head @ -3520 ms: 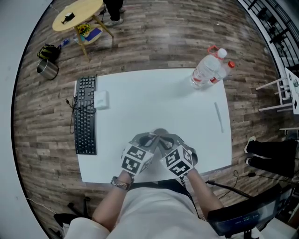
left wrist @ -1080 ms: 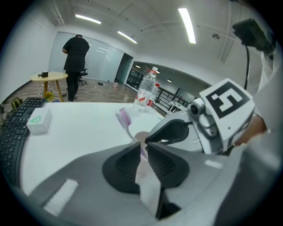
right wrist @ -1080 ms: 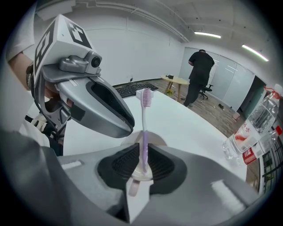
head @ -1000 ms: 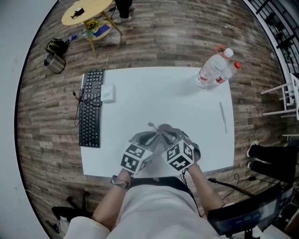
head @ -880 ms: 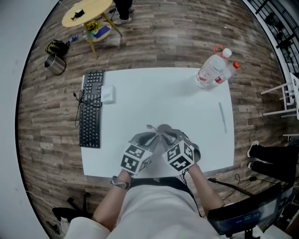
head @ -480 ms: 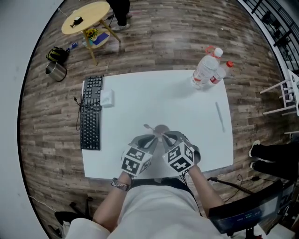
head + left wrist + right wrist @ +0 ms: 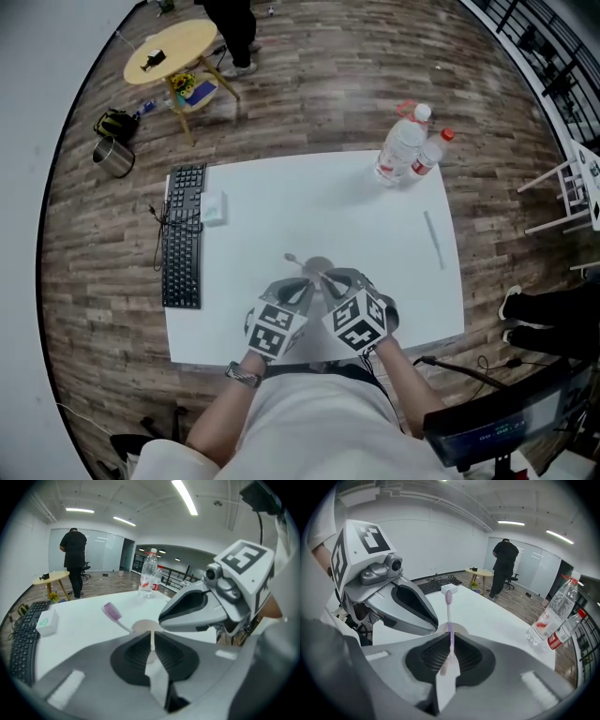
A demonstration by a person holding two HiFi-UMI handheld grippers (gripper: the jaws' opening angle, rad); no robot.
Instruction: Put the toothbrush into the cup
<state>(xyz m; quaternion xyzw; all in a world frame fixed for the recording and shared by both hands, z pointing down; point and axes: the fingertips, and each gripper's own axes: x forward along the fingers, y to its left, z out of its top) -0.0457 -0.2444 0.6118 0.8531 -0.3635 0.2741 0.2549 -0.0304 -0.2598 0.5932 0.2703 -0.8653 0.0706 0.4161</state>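
Note:
A pale paper cup stands on the white table near its front edge. My left gripper is at the cup's near side. Its jaws have just been closing, and the thin cup wall stands edge-on between the pads of the left gripper. My right gripper is shut on the handle of a purple and white toothbrush. The brush reaches across the cup's mouth, and its bristle head sticks out past the far rim. In the head view the brush head shows left of the cup.
A black keyboard and a small white box lie at the table's left side. Two water bottles stand at the far right corner, with a grey stick near the right edge. A person stands by a round table behind.
The brush head now pokes out left of the cup, where 3.5 s ago it did not show. Both grippers have stayed at the table's near edge, and the head camera has shifted a little.

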